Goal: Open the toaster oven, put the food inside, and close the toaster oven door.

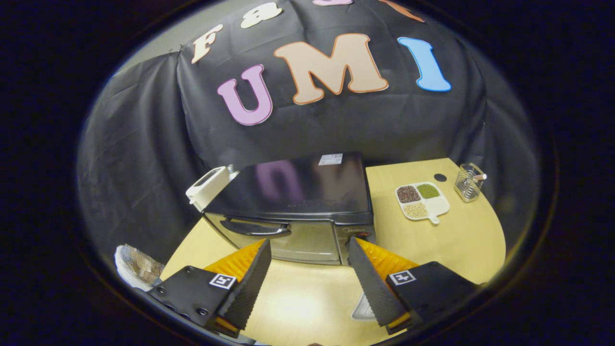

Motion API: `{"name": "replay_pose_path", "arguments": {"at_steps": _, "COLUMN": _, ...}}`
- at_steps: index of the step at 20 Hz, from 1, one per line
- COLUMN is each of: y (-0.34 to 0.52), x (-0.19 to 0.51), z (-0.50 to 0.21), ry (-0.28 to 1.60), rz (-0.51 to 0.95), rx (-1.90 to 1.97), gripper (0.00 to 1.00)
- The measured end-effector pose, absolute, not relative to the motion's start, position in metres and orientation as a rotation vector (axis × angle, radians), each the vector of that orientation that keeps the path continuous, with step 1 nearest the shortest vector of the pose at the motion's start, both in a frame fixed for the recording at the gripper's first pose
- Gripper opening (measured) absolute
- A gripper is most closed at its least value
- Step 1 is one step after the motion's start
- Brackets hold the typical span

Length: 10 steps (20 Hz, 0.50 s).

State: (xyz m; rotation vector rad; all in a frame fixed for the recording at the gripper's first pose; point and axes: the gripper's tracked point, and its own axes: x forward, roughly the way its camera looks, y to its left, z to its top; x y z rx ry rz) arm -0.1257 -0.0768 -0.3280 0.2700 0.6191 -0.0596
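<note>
The gripper (307, 269) hangs above the light wooden worktop (432, 250) with its two fingers spread wide and nothing between them; bare tabletop shows in the gap. Just beyond the fingertips stands the black and silver toaster oven (293, 206), set toward the worktop's back edge, its glossy dark top facing up and its door closed. The dark curved door handle (254, 228) runs across the upper part of the door, just ahead of the left finger. A small white device (209, 186) leans at the oven's back left corner.

To the right of the oven, on the worktop, lies a white divided tray (423, 201) with a short handle; its compartments hold dark reddish-brown beans, green beans and pale yellowish grains, and one compartment looks bare white. Behind it, near the worktop's back right corner, stands a wire mesh holder (469, 181) with a pale stick-like object inside. At the front left corner sits a crumpled packet (137, 266), its contents unclear. A white flat object (363, 307) peeks out beside the right finger.
</note>
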Motion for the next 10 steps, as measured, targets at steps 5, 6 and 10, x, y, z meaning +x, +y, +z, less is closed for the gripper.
{"name": "replay_pose_path", "arguments": {"at_steps": 5, "y": -0.097, "x": -0.111, "z": -0.251, "ry": 0.44, "rz": -0.081, "rx": 0.228, "gripper": 0.99}}
{"name": "replay_pose_path", "arguments": {"at_steps": 6, "y": -0.089, "x": -0.112, "z": -0.229, "ry": 0.393, "rz": -0.085, "rx": 0.211, "gripper": 0.99}}
{"name": "replay_pose_path", "arguments": {"at_steps": 10, "y": -0.11, "x": -0.1, "z": -0.141, "ry": 0.228, "rz": -0.094, "rx": 0.126, "gripper": 0.99}}
